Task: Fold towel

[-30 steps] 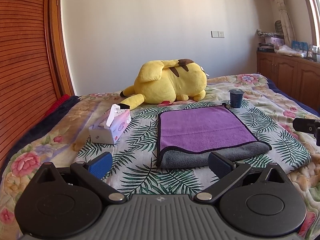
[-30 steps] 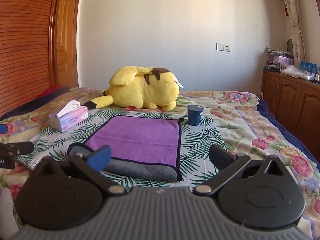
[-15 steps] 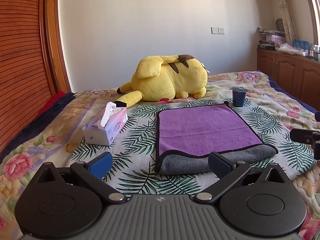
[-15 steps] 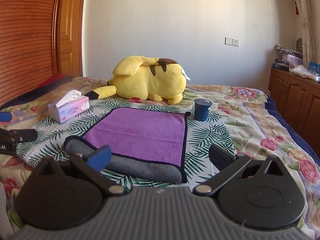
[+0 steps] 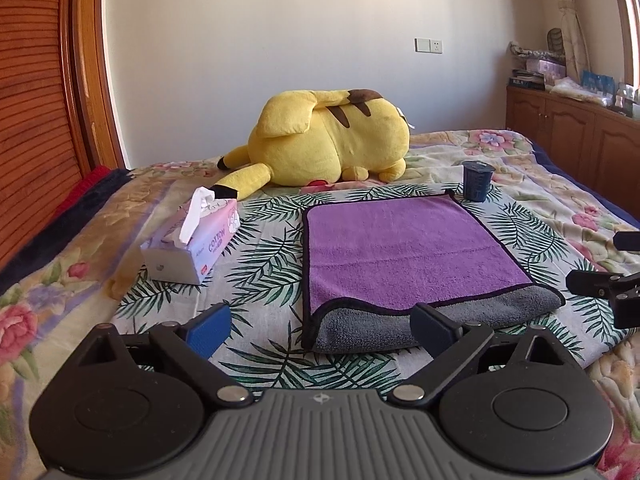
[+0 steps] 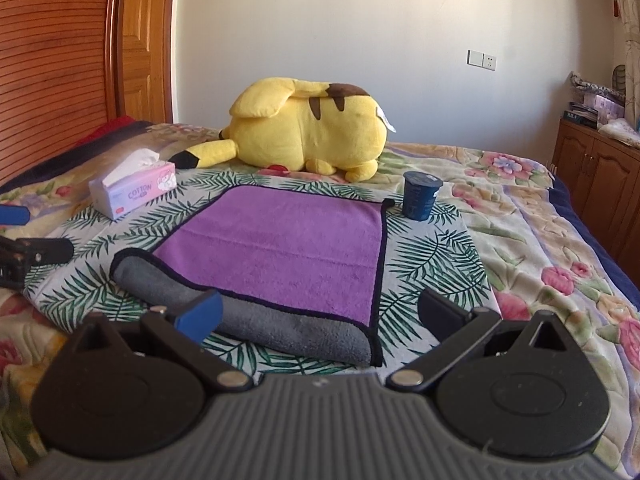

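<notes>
With both our grippers, left (image 5: 320, 330) and right (image 6: 318, 314), spread wide and empty before the towel (image 5: 404, 248) mid-bed (image 5: 260, 264), we risk pinching its rolled near edge unevenly, skewing the fold.

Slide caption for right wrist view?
Open right tool poised over the purple towel's grey folded edge on the bed.

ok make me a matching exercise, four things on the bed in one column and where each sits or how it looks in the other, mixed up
1. purple and grey towel
2. yellow plush toy
3. pink tissue box
4. dark blue cup

a. lying behind the towel
b. at the towel's far right corner
c. near edge turned back, grey side showing
d. left of the towel, tissue sticking up

Pairs: 1-c, 2-a, 3-d, 4-b
</notes>
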`<state>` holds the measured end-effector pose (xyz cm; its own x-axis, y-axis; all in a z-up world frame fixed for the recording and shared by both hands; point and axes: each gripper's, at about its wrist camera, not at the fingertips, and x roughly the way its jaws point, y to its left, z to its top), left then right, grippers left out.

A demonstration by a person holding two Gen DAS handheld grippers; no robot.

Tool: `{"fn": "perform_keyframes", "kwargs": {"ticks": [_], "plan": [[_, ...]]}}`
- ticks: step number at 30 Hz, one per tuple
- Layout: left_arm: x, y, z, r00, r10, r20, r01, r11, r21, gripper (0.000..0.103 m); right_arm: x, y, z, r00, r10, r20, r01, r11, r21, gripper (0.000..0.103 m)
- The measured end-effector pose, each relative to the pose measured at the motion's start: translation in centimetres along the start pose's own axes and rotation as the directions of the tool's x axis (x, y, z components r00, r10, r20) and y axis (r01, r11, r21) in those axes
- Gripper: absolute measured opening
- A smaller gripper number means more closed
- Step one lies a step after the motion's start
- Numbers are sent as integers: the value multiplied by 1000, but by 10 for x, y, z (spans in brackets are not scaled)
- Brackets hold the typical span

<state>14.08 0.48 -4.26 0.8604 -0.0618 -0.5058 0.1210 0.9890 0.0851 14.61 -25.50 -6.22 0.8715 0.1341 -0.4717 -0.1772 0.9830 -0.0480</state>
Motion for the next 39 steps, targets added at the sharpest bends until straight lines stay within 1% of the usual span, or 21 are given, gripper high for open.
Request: {"fn": "perform_keyframes", "kwargs": {"ticks": [4,6,10,11,12,13,17,20,21,24,31,39], "plan": [[10,3,2,1000,-13,-6,13,1000,-1,74,9,-2,1,1000,6,-16,-6,1000,0,103],[15,4,3,1000,-20,-14,20,1000,-3,73,14,-3,1,1000,10,-25,-10,1000,3,103],[26,7,2,999,-35,-32,35,999,-8,68,25,-9,2,999,19,-48,-18,1000,14,102],[29,7,3,999,-36,-36,36,999,-7,67,27,-10,2,998,21,-54,-20,1000,17,101],[32,9,3,998,-38,-40,38,999,-8,66,30,-11,2,998,24,-61,-23,1000,21,95],[35,9,3,998,-40,-44,40,999,-10,65,33,-12,2,997,27,-70,-25,999,25,92],[47,12,3,997,-43,-58,42,999,-16,60,45,-18,0,993,36,-114,-31,998,46,91],[55,15,2,996,-49,-71,48,999,-21,56,55,-21,-3,986,50,-157,-42,998,56,89],[59,16,2,995,-58,-78,56,998,-26,54,59,-23,-4,982,66,-178,-56,996,63,87],[67,19,1,993,-77,-94,73,997,-40,48,67,-25,-7,973,82,-217,-66,995,80,85],[84,25,1,988,-92,-120,86,994,-61,38,77,-33,-10,961,94,-261,-69,992,102,85],[99,28,-4,984,-93,-152,82,994,-75,25,88,-42,-12,941,137,-311,-94,984,151,85]]}}
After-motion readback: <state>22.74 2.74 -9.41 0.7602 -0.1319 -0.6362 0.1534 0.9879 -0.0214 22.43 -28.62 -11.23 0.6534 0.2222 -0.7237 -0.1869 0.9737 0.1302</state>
